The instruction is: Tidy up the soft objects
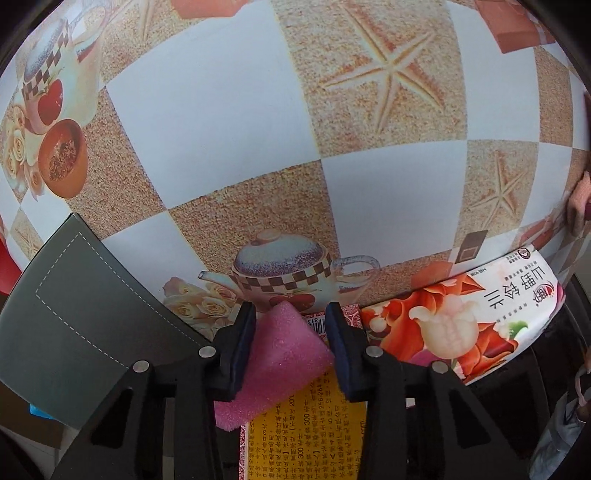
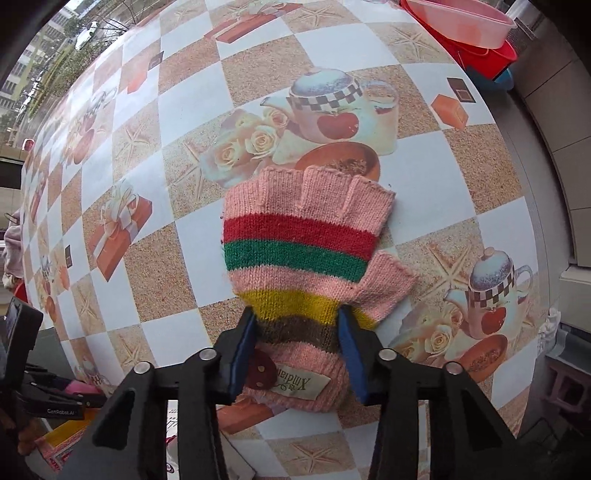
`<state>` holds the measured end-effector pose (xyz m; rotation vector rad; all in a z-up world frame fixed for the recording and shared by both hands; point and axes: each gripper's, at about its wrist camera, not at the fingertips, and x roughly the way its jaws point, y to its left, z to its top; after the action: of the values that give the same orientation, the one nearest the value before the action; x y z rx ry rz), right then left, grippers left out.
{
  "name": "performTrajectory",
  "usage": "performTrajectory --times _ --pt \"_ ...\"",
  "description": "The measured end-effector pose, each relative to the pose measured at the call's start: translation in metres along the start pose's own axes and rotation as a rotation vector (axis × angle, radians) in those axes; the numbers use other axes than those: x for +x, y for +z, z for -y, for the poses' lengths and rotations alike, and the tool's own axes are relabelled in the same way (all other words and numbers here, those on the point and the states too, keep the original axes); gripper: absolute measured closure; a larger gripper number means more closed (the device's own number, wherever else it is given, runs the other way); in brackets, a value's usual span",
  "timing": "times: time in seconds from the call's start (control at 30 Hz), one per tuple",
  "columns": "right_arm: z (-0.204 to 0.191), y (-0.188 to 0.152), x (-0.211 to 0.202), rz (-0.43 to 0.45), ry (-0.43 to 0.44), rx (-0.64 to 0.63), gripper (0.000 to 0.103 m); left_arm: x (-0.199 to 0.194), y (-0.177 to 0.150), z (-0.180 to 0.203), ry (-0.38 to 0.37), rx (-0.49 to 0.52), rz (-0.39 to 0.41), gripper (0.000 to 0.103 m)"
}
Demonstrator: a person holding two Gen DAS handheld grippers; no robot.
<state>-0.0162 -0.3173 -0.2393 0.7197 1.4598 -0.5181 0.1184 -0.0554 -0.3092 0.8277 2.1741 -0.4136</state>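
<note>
In the left wrist view a pink foam sponge [image 1: 284, 354] lies on a yellow printed box [image 1: 314, 424] at the table's near edge. My left gripper [image 1: 291, 314] is shut on the sponge, with both pads against its sides. In the right wrist view a pink knitted fingerless glove [image 2: 303, 236] with red, green, yellow and brown stripes lies flat on the patterned tablecloth [image 2: 184, 110]. Pointing straight down, my right gripper [image 2: 297, 317] is shut on the glove's cuff, which bunches between the pads. The glove's edge [image 1: 580, 206] also shows at the far right of the left wrist view.
A grey stitched mat [image 1: 85, 325] lies left of the sponge, and a flowered tissue pack [image 1: 461, 325] lies to its right. Red and pink plastic basins [image 2: 476, 26] sit past the table's far right edge. A wall runs along the right side.
</note>
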Motion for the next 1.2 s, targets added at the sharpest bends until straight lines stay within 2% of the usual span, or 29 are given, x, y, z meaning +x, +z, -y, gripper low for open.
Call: performTrajectory --times 0.13,0.2,0.23,0.33,0.47,0.53,0.57,0.6,0.63,0.67,0.77,0.87,1.0,1.13,1.2 --pt "0.011 -0.003 -0.006 0.004 0.051 0.038 0.07 -0.009 -0.012 0.003 -0.011 0.029 0.086 0.066" --pt "0.015 -0.006 -0.011 0.012 0.065 0.045 0.07 -0.018 -0.019 0.016 0.031 0.054 0.137 0.066" --pt "0.015 -0.008 -0.013 0.013 0.073 0.047 0.075 -0.02 -0.021 0.017 0.055 0.066 0.159 0.066" --pt "0.018 -0.01 -0.015 0.019 0.079 0.055 0.077 -0.032 -0.027 0.02 0.059 0.068 0.225 0.066" --pt "0.02 -0.009 -0.024 0.058 0.068 0.072 0.077 -0.062 -0.028 0.024 0.09 0.078 0.413 0.065" --pt "0.027 -0.007 -0.028 0.067 0.096 0.097 0.077 -0.076 -0.032 0.025 0.092 0.102 0.488 0.056" --pt "0.031 -0.004 -0.028 0.054 0.123 0.104 0.075 -0.079 -0.034 0.026 0.091 0.117 0.501 0.04" --pt "0.034 -0.002 -0.029 0.045 0.129 0.109 0.058 -0.08 -0.037 0.026 0.096 0.134 0.515 0.027" --pt "0.036 -0.003 -0.029 0.045 0.122 0.11 0.042 -0.082 -0.039 0.028 0.116 0.152 0.528 0.024" --pt "0.036 -0.004 -0.031 0.05 0.118 0.103 0.018 -0.083 -0.042 0.028 0.145 0.171 0.534 0.024" --pt "0.033 -0.01 -0.037 0.072 0.122 0.071 0.016 -0.075 -0.047 0.029 0.219 0.211 0.51 0.024" --pt "0.028 -0.012 -0.033 0.052 0.111 0.057 0.016 -0.062 -0.046 0.024 0.293 0.21 0.517 0.024" --pt "0.025 -0.013 -0.026 0.047 0.08 0.06 0.016 -0.054 -0.036 0.019 0.288 0.18 0.549 0.024" --pt "0.011 -0.008 -0.007 0.023 0.03 0.027 0.016 -0.053 -0.008 0.019 0.327 0.183 0.541 0.024" --pt "0.006 -0.007 0.001 0.012 0.007 0.014 0.016 -0.048 -0.004 0.02 0.346 0.198 0.54 0.024"
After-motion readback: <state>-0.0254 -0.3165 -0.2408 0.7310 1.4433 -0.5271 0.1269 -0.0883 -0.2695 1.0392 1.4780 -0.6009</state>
